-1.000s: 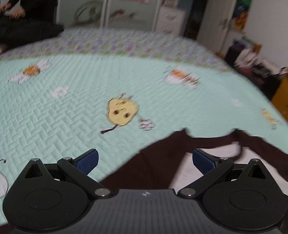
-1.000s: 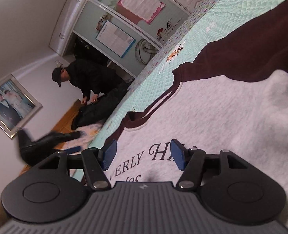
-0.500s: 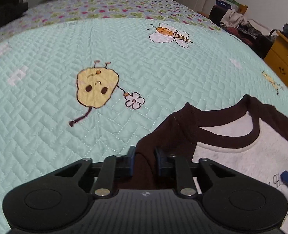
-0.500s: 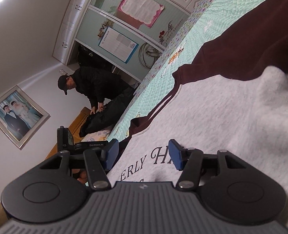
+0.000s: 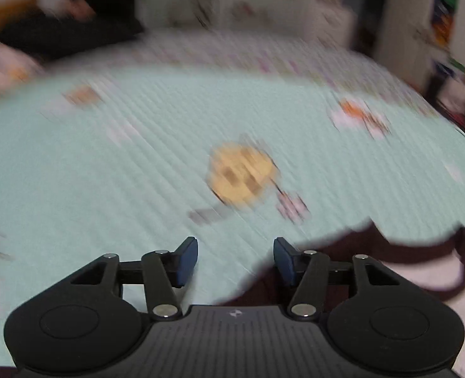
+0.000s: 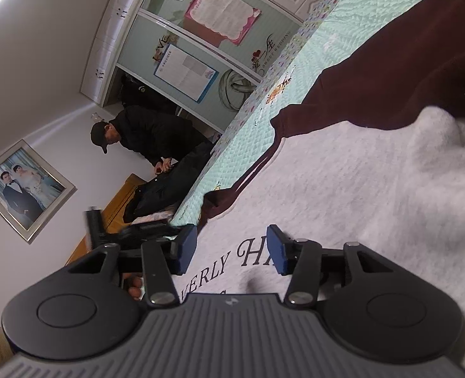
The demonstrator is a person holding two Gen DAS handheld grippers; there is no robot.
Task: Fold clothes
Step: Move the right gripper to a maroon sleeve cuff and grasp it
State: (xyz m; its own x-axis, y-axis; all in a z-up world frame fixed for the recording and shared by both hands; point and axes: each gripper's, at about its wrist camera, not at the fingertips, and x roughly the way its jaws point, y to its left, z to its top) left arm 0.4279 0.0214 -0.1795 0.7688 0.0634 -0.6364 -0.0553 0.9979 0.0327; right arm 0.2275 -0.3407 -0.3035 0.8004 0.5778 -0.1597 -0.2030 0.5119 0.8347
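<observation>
A sweatshirt with a grey-white body (image 6: 358, 204), dark brown sleeves (image 6: 405, 78) and printed lettering lies on the mint bed cover (image 5: 137, 157). In the blurred left wrist view its brown shoulder (image 5: 358, 252) and pale collar area (image 5: 421, 274) sit at the lower right. My left gripper (image 5: 235, 249) hovers at that shoulder's edge, jaws opening, only bed cover showing between them. My right gripper (image 6: 232, 239) lies low over the lettered chest, jaws closing, the pads not pressing the cloth. The left gripper (image 6: 122, 233) shows as a dark blur at the shirt's left edge.
A person in black (image 6: 144, 135) bends over a dark garment (image 6: 169, 186) at the far side of the bed. Behind stand a wardrobe with posters (image 6: 200, 47) and a framed photo (image 6: 24, 189) on the wall. Clutter lines the bed's right side (image 5: 453, 72).
The left gripper, nearly shut at the brown shoulder half a second ago, now stands apart and its view has swung up and blurred. The right jaws have narrowed a little.
</observation>
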